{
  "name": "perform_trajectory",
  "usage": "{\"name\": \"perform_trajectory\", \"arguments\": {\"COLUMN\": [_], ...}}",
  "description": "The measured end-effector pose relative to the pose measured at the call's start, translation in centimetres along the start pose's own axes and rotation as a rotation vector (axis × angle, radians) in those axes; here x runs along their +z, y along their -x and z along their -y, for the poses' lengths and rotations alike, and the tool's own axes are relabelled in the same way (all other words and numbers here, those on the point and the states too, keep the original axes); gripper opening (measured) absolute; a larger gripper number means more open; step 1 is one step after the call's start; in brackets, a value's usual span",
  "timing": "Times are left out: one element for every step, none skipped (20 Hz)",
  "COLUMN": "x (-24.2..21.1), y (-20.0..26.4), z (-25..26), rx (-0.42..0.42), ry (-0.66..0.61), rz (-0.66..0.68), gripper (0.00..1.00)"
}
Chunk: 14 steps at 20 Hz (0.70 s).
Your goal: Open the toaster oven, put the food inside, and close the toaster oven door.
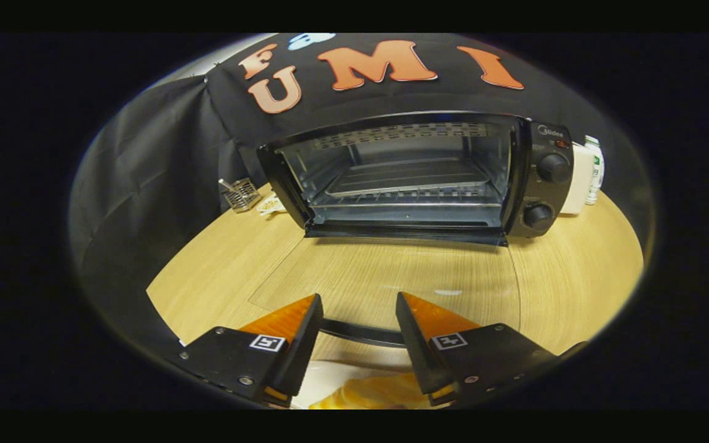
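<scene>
The toaster oven (413,175) stands on the tabletop (576,258), its glass door (391,277) folded down flat toward the fingers. The gripper (359,311) hangs before the oven, fingers spread apart and empty; yellowish food (373,394) lies beneath them, nearer than the door handle (360,333)

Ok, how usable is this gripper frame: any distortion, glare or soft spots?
Gripper view: strong fisheye bends the table edge and bows the toaster oven; a small glare patch lies on the open glass door; the oven interior and its tray are evenly lit and sharp; the yellowish food between the fingers of the open gripper looks soft.
</scene>
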<state>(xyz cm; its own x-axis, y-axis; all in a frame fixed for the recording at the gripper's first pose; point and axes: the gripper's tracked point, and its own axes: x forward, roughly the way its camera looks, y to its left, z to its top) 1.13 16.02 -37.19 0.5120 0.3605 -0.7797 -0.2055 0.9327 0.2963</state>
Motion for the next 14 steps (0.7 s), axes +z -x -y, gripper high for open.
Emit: {"name": "perform_trajectory", "arguments": {"x": [0.3, 0.7, 1.2, 1.2, 1.4, 1.6, 1.5, 1.5, 1.5, 1.0, 0.7, 0.3, -0.1, -0.9], "y": [0.0, 0.0, 0.2, 0.6, 1.1, 2.1, 3.2, 4.3, 5.4, 6.4, 7.3, 8.2, 9.1, 9.9], "z": [0.1, 0.4, 0.8, 1.3, 1.6, 1.5, 1.2, 0.8, 0.4, 0.3, 0.2, 0.1, -0.2, -0.4], "rx": [0.018, 0.032, 0.029, 0.008, -0.010, -0.019, -0.021, -0.019, -0.017, -0.023, -0.029, -0.040, -0.042, -0.052], "ry": [-0.043, -0.084, -0.115, -0.124, -0.109, -0.087, -0.068, -0.047, -0.026, -0.014, -0.004, 0.000, 0.014, 0.016], "rz": [-0.011, -0.014, -0.014, -0.005, 0.008, 0.025, 0.043, 0.067, 0.080, 0.086, 0.093, 0.106, 0.110, 0.118], "gripper": [0.71, 0.70, 0.70, 0.70, 0.70, 0.71, 0.74, 0.77, 0.80, 0.81, 0.84, 0.86, 0.88, 0.88]}}
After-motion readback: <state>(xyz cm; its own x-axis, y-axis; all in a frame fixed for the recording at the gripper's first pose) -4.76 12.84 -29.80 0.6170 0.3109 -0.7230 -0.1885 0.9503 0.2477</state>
